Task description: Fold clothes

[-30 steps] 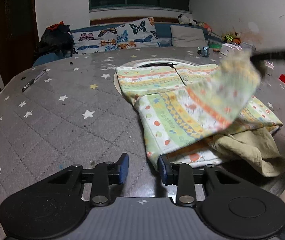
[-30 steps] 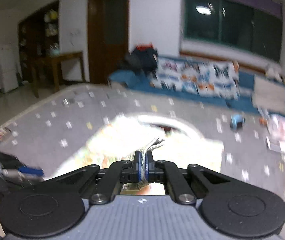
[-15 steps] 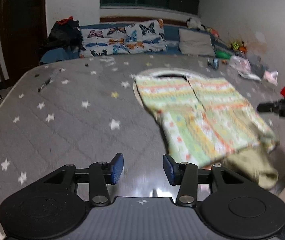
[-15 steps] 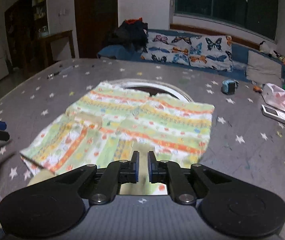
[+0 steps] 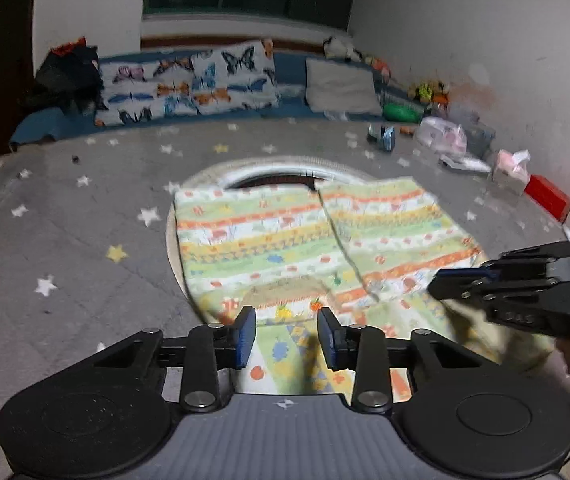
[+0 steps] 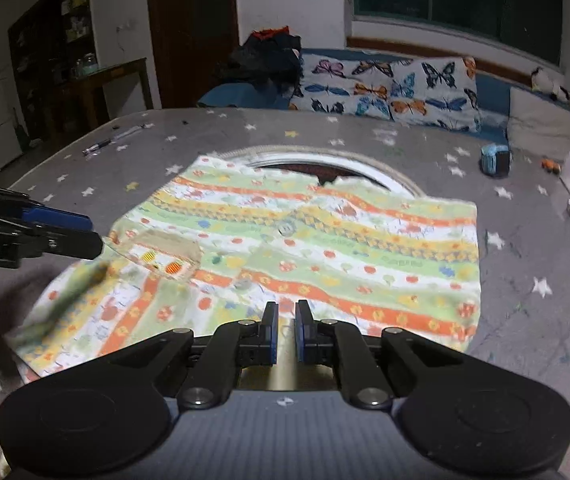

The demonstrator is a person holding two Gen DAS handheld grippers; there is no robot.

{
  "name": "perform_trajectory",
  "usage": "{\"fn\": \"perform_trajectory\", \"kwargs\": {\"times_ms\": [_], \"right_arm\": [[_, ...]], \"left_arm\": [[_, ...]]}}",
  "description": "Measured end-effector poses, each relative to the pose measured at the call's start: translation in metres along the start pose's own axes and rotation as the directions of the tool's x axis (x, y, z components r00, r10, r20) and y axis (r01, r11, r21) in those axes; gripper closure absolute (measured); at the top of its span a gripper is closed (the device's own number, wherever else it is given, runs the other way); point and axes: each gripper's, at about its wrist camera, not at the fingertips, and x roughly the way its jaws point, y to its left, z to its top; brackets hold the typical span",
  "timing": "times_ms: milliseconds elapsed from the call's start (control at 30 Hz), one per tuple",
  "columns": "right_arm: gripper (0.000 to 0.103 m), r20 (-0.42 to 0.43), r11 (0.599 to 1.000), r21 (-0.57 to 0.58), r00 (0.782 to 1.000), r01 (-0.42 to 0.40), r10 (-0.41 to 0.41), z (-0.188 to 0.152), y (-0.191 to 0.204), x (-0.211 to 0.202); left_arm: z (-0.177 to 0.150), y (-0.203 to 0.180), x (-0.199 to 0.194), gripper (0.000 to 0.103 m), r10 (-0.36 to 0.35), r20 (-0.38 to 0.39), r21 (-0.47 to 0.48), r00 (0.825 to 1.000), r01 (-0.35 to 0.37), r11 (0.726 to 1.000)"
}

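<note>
Surface: grey star-print cover (image 5: 65, 216), cushions (image 5: 189, 84) behind.
Left view, shirt: striped shirt (image 5: 285, 240) lies flat mid-cover, image blurred.
Left view, left gripper (image 5: 287, 334): jaws closing over the near hem, apparently gripping nothing.
Right view, right gripper (image 6: 285, 330): nearly closed, narrow gap, empty, above the shirt's (image 6: 325, 248) near edge.
</note>
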Motion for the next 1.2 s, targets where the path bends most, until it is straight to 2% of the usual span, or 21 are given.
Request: {"fn": "perform_trajectory", "kwargs": {"times_ms": [67,267,433,600,767,933,1067,1100,1200], "right_arm": [[0.094,0.003,1.000,-0.005,1.000,-0.004,0.004,-0.004,-0.002,-0.003],[0.093,0.006,0.999,-0.028,1.000,-0.019,0.019,-0.010,-0.001,-0.021],[0.090,-0.025,0.999,-0.038,0.999,-0.023,0.022,-0.025,0.000,-0.030],[0.089,-0.010,0.999,-0.023,1.000,-0.022,0.022,-0.036,-0.003,-0.048],[0.088,-0.016,0.999,-0.043,1.000,-0.007,0.006,-0.048,-0.002,-0.055],[0.088,-0.016,0.999,-0.034,1.000,0.000,0.000,-0.057,-0.004,-0.066],[0.088,-0.015,0.999,-0.034,1.000,0.007,-0.008,-0.063,-0.005,-0.071],[0.088,-0.011,0.999,-0.037,1.000,0.011,-0.012,-0.063,-0.005,-0.073],[0.087,-0.004,0.999,-0.051,1.000,0.018,-0.018,-0.063,-0.004,-0.081]], "left_arm": [[-0.005,0.004,0.007,0.071,0.006,-0.020,0.002,1.000,-0.006,1.000],[-0.012,0.006,0.004,0.072,0.009,-0.012,0.024,1.000,-0.009,1.000],[-0.014,-0.001,-0.001,0.073,0.036,-0.017,0.054,0.999,-0.035,0.998],[-0.015,-0.021,-0.022,0.071,-0.032,-0.003,0.075,0.999,0.032,0.997],[-0.028,-0.053,-0.028,0.071,-0.093,-0.033,0.146,0.995,0.097,0.984],[-0.045,-0.069,-0.022,0.071,-0.076,-0.060,0.202,0.995,0.087,0.976],[-0.044,-0.068,-0.025,0.070,-0.067,-0.067,0.184,0.996,0.078,0.980],[-0.043,-0.067,-0.028,0.070,-0.068,-0.067,0.173,0.995,0.079,0.982],[-0.042,-0.065,-0.041,0.057,-0.062,-0.070,0.135,0.996,0.071,0.988]]}}
